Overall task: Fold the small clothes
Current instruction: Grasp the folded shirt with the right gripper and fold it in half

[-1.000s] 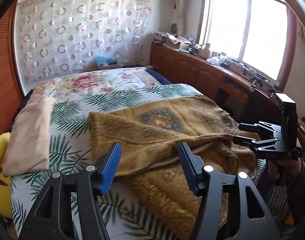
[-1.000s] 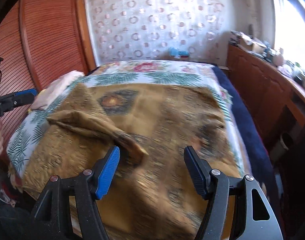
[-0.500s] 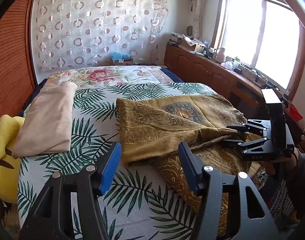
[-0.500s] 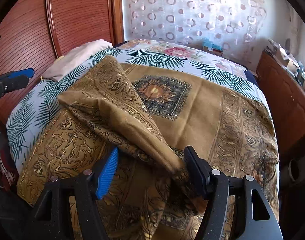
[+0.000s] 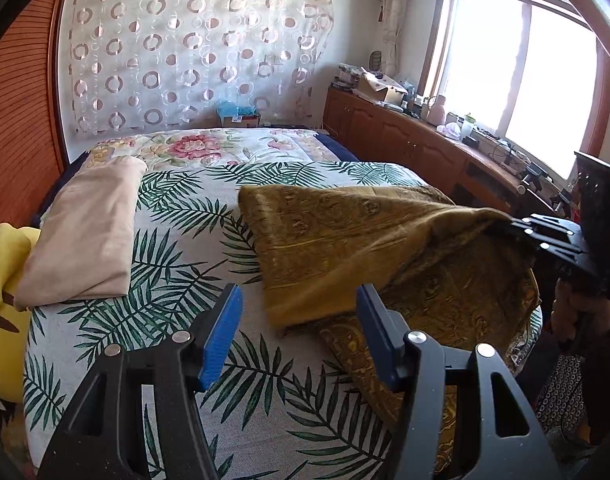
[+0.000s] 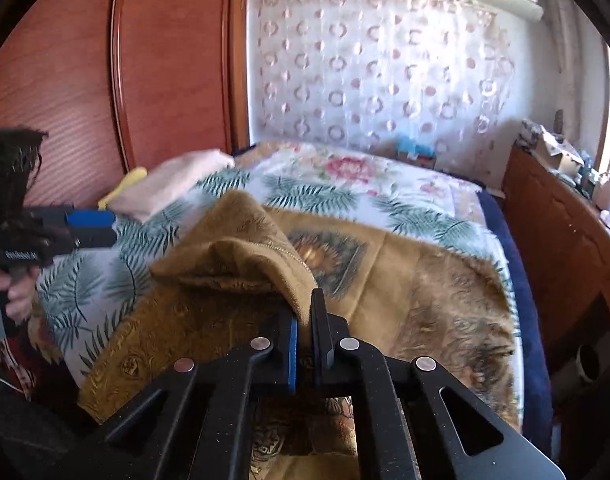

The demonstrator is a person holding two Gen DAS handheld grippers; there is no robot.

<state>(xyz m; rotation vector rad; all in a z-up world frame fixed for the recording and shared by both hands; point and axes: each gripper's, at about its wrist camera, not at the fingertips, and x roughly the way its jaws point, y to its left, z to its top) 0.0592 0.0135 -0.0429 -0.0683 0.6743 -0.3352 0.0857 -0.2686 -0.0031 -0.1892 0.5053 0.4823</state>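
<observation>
Right now the bed, spread with a palm-leaf sheet, carries my mustard-gold patterned cloth across its near right part, one layer already doubled over and its corner lifted clear of the sheet. I have the right gripper pinched tight on that raised corner, I'd say so the fold can be carried across. My left gripper hangs over bare sheet beside the cloth's near edge, blue pads parted and holding nothing, ready for the other corner.
</observation>
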